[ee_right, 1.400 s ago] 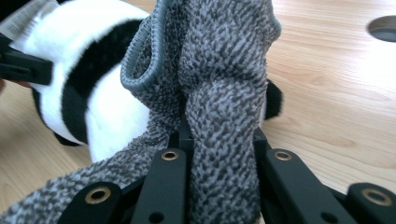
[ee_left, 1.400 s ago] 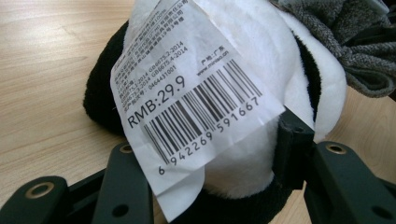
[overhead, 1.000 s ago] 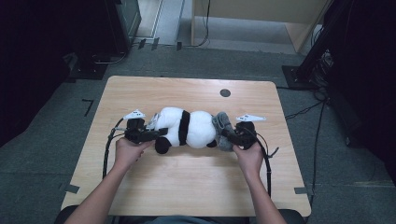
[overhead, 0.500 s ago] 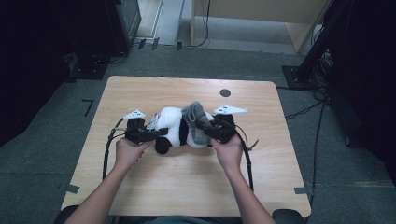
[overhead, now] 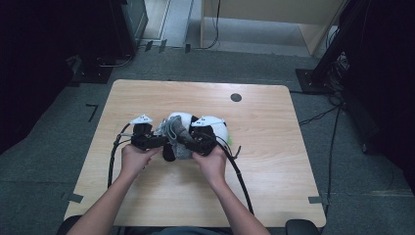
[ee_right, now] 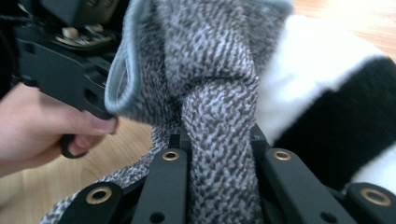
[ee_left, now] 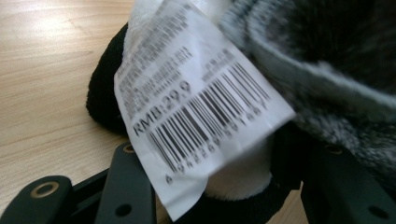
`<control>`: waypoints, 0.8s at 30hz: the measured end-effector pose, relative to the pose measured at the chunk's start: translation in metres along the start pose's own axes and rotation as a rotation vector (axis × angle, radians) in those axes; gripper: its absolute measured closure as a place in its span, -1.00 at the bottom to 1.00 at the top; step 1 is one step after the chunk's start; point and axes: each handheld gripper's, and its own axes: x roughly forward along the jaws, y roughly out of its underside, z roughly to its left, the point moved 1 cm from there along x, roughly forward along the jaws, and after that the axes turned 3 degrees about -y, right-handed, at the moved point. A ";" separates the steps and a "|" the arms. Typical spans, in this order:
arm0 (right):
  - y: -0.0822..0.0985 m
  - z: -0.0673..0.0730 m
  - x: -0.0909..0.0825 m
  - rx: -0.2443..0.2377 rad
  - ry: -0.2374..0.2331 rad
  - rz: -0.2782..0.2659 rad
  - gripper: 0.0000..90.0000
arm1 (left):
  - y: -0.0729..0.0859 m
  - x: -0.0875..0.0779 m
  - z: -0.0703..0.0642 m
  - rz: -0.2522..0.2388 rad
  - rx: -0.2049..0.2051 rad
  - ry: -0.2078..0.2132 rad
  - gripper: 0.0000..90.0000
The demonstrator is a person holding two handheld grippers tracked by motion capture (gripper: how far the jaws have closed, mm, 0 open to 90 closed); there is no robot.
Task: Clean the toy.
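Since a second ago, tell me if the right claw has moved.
Yes. The right claw, shut on the grey knit cloth, has slid leftward across the table, away from its right edge, and now sits beside the left claw.

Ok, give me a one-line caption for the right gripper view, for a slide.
Right claw clamped on a bunched grey knit sock beside a black-and-white plush toy, a hand at left.

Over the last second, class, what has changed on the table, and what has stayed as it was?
The right hand-held gripper, shut on the grey knitted sleeve, has carried it leftward over the black-and-white plush toy, folding it toward the left hand-held gripper. The left hand-held gripper has kept its place at the toy's end beside the paper price tag. The toy still lies mid-table.
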 end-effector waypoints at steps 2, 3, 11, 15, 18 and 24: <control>0.003 -0.002 -0.001 -0.014 0.008 0.001 0.74 | 0.000 0.001 -0.001 0.008 0.009 -0.005 0.18; 0.004 -0.002 -0.001 -0.021 0.014 0.002 0.74 | 0.000 0.001 -0.002 0.013 0.011 -0.005 0.18; 0.008 -0.006 -0.010 -0.061 0.034 0.031 0.74 | 0.000 -0.001 0.000 0.024 0.015 0.002 0.20; 0.011 -0.014 -0.023 -0.062 0.069 0.051 0.74 | 0.000 -0.001 0.002 0.022 0.009 0.009 0.21; 0.018 -0.024 -0.036 -0.030 0.079 0.048 0.74 | 0.001 -0.001 0.001 0.021 0.010 0.016 0.21; 0.027 -0.042 -0.059 0.016 0.091 0.031 0.75 | 0.000 0.001 -0.001 0.027 0.019 0.019 0.23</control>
